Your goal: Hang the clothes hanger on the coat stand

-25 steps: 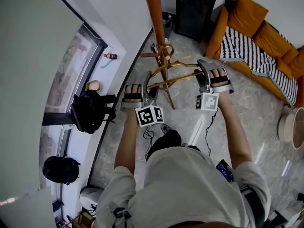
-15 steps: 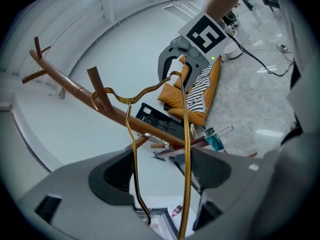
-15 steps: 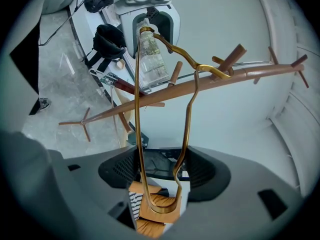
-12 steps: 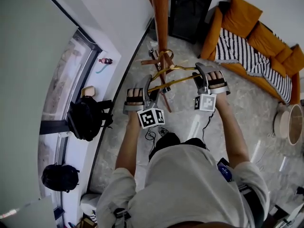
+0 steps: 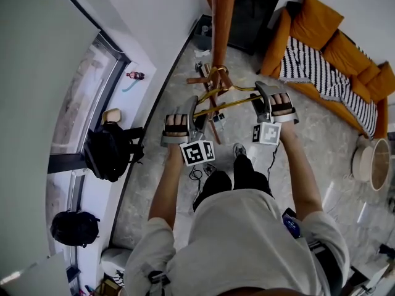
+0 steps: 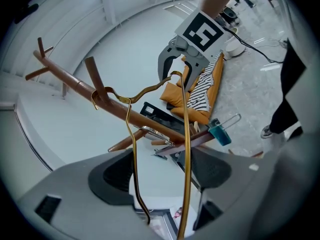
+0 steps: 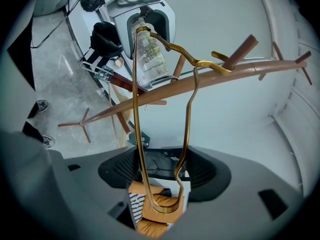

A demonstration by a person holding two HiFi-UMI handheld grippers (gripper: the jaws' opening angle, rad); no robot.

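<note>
Your left gripper [image 5: 193, 105] and right gripper [image 5: 262, 98] each have jaws pinching one end of the clothes hanger [image 5: 225, 105], holding it level so its hook [image 7: 215, 64], now at a peg [image 7: 240, 49] of the coat stand [image 5: 222, 17], can seat.

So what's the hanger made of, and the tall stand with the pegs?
The hanger looks like metal: a thin bent rod with a shiny gold finish. The coat stand looks like wood: a smooth reddish-brown pole and pegs with a soft sheen, though painted metal is possible.
</note>
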